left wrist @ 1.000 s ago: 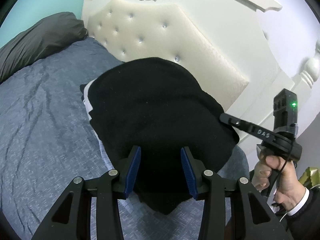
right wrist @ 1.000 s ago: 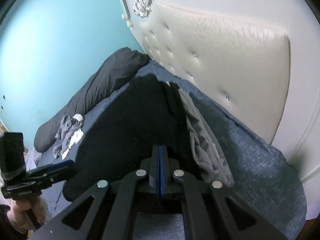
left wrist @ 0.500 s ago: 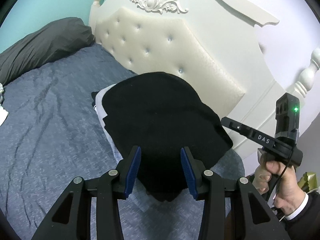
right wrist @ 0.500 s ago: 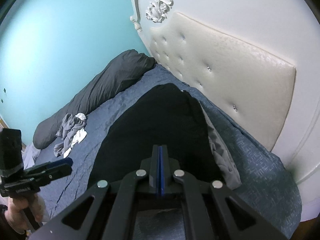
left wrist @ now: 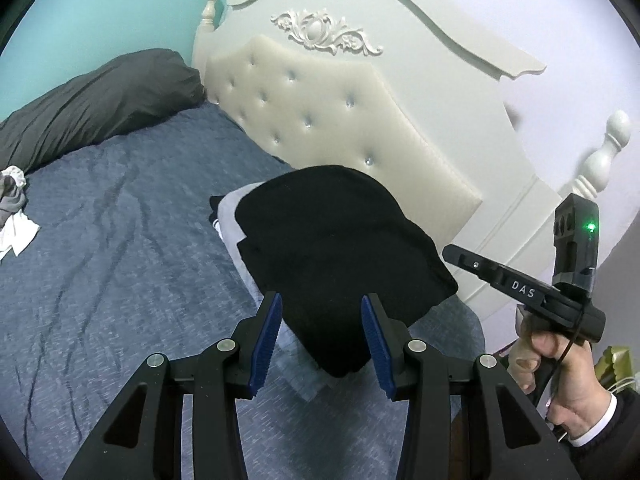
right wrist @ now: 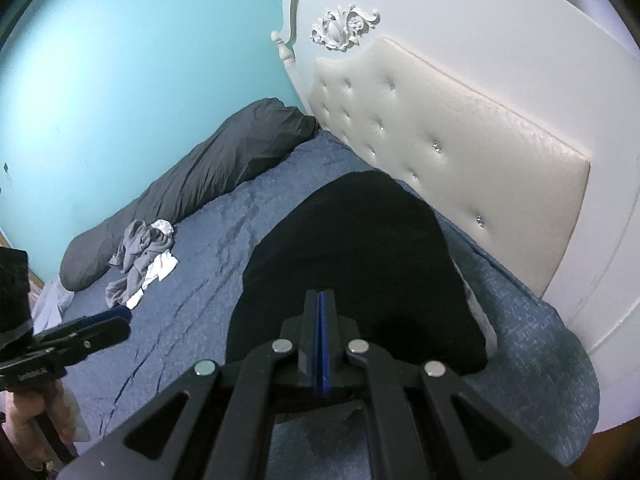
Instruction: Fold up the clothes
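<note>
A folded black garment (left wrist: 332,248) (right wrist: 352,256) lies on top of a small stack of light grey folded clothes (left wrist: 230,216) at the head of the bed. My left gripper (left wrist: 322,304) is open, hovering over the garment's near edge with nothing between its blue pads (left wrist: 266,340). The right gripper (right wrist: 320,294) is shut, its pads pressed flat together above the garment. In the left wrist view the right gripper (left wrist: 456,254) is off the stack's right side, in the air, with no cloth in it. A hand (left wrist: 560,368) holds its handle.
The blue bedsheet (left wrist: 100,260) stretches to the left. A crumpled grey and white pile of clothes (right wrist: 140,256) (left wrist: 12,208) lies beside a dark grey rolled duvet (right wrist: 208,164) (left wrist: 100,104). The tufted cream headboard (left wrist: 320,92) (right wrist: 440,120) stands just behind the stack.
Both grippers have drawn back and up from the black garment, which looks smaller in both views. The garment stays on the stack. Left stays open, right stays shut.
</note>
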Demonstrator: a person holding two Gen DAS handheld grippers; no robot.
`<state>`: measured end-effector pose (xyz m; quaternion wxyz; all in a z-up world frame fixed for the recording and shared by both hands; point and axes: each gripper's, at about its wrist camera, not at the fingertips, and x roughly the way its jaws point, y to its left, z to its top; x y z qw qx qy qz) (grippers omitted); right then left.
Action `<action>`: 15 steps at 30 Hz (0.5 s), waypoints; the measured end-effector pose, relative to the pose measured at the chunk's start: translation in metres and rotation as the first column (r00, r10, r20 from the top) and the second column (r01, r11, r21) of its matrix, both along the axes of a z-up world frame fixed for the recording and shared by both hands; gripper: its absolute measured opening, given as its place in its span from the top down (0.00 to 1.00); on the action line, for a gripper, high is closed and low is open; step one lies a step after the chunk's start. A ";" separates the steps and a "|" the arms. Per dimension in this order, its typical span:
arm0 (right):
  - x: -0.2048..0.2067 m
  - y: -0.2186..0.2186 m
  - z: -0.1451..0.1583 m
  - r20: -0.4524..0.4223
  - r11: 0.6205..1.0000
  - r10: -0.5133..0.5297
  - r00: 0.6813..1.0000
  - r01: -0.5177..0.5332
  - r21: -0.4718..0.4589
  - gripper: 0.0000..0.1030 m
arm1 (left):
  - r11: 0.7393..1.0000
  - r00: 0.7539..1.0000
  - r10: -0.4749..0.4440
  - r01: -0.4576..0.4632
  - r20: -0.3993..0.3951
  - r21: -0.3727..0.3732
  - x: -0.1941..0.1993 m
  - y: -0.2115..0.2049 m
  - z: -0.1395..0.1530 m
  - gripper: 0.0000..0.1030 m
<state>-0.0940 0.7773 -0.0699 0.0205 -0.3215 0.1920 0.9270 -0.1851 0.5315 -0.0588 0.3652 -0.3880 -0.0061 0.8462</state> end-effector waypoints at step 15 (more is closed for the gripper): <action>0.016 -0.058 0.035 -0.014 0.999 0.018 1.000 -0.018 0.037 0.99 | 0.999 0.999 0.024 -0.023 -0.025 0.037 0.022 -0.056 0.030 0.56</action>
